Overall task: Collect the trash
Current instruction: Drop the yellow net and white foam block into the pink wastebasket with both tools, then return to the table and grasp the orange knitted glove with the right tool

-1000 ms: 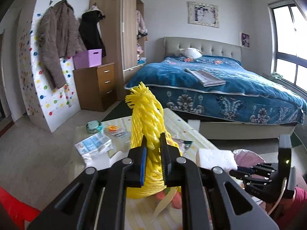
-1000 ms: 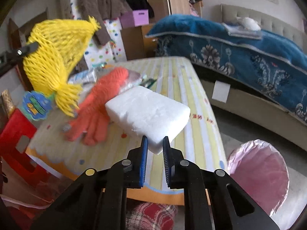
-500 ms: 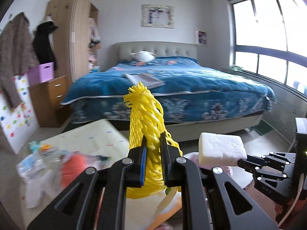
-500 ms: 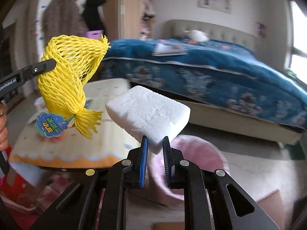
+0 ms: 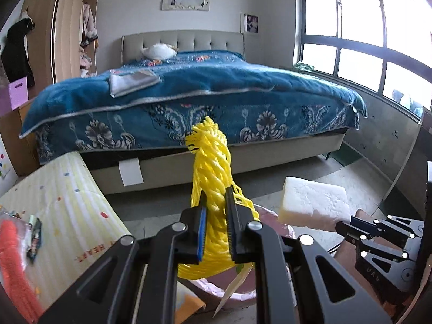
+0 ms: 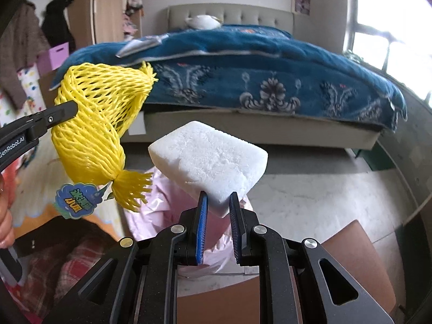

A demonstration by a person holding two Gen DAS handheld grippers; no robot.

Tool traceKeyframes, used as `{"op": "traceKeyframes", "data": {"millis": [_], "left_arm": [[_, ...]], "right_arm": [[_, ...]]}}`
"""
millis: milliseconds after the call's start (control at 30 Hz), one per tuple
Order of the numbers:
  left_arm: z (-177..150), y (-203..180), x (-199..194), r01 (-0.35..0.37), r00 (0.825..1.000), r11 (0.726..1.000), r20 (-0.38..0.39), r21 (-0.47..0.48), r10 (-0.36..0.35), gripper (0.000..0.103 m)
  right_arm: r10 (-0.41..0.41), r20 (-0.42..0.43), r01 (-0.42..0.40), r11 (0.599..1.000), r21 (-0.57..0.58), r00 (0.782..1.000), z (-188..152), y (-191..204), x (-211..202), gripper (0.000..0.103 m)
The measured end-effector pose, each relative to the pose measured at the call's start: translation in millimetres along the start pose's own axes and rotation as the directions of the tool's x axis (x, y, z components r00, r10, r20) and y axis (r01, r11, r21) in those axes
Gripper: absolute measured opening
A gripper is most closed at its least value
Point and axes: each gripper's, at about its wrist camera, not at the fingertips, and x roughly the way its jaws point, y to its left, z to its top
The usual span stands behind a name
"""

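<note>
We saw the mesh bag point(image 5: 213, 178) pinched between the fingers of the left gripper point(image 5: 216, 205), with the foam block point(image 5: 313, 203) to its right, clamped at its near corner by the right gripper point(image 6: 218, 205). Both hung above the lined bin point(image 6: 167, 205), which stood on the floor between us and the bed point(image 5: 189, 94). The low table point(image 5: 62, 197) lay to the left, a glove point(image 5: 10, 256) on its near end

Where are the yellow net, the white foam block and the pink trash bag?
yellow net point(image 6: 91, 135): right wrist view, middle of its bulging mesh.
white foam block point(image 6: 210, 162): right wrist view, its broad top face.
pink trash bag point(image 6: 162, 202): right wrist view, crinkled plastic showing below the net.
</note>
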Motion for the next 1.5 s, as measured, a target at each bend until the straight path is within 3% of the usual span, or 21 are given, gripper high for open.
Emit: {"op": "traceKeyframes", "data": {"millis": [133, 200, 233, 267, 333, 600, 800, 933, 1133, 1233, 1367, 1500], "left_arm": [[1.8, 4.2, 26.4, 0.002, 0.999, 1.000, -0.036, -0.011, -0.003, 0.016], [3.4, 4.9, 38.1, 0.001, 0.998, 1.000, -0.056, -0.019, -0.002, 0.031], [3.8, 6.0, 42.3, 0.002, 0.998, 1.000, -0.065, -0.024, -0.003, 0.053], [4.0, 9.1, 47.6, 0.005, 0.997, 0.999, -0.074, -0.038, -0.008, 0.064], [4.0, 16.6, 48.7, 0.005, 0.997, 0.998, -0.081, -0.056, -0.010, 0.064], [4.1, 50.2, 7.1, -0.063, 0.997, 0.994, -0.056, -0.094, 0.058, 0.064], [-2.3, 75.1, -46.9, -0.129, 0.992, 0.985, -0.022, -0.115, 0.128, 0.064], [-12.6, 93.5, -83.2, -0.194, 0.981, 0.973, -0.022, -0.123, 0.193, 0.065], [-37.2, 138.6, -141.0, -0.307, 0.952, 0.936, -0.049, -0.174, 0.303, 0.067], [-51.6, 167.5, -171.7, -0.368, 0.930, 0.904, -0.058, -0.220, 0.364, 0.071], [-74.8, 205.8, -207.8, -0.472, 0.880, 0.839, -0.093, -0.270, 0.465, 0.076], [-105.5, 245.6, -235.1, -0.555, 0.829, 0.765, -0.141, -0.328, 0.541, 0.077]], "right_arm": [[0.008, -0.034, -0.007, 1.000, 0.026, 0.999, 4.2, 0.4, 29.1, 0.018], [0.016, -0.046, -0.014, 0.999, 0.030, 0.999, 5.6, 0.7, 43.0, 0.022], [0.024, -0.059, -0.023, 0.999, 0.032, 0.998, 5.2, 1.7, 52.0, 0.025], [0.042, -0.075, -0.040, 0.999, 0.034, 0.996, 4.2, 2.6, 59.7, 0.034], [0.034, -0.093, -0.030, 0.999, 0.041, 0.995, 1.7, 3.5, 65.1, 0.042], [0.055, -0.046, -0.053, 0.998, 0.043, 0.997, -4.4, 5.5, 33.0, 0.043], [0.147, 0.043, -0.146, 0.989, -0.011, 0.988, -0.2, 29.4, -12.8, 0.043], [0.246, 0.065, -0.243, 0.969, -0.045, 0.967, 4.1, 59.8, -38.7, 0.043], [0.381, 0.077, -0.363, 0.914, -0.180, 0.922, 9.1, 130.6, -73.3, 0.049], [0.435, 0.065, -0.410, 0.881, -0.235, 0.898, 10.8, 165.1, -80.7, 0.052], [0.487, 0.053, -0.451, 0.840, -0.302, 0.872, 9.6, 210.1, -86.9, 0.059], [0.537, 0.038, -0.487, 0.791, -0.369, 0.843, 8.7, 258.8, -88.1, 0.060]]}}
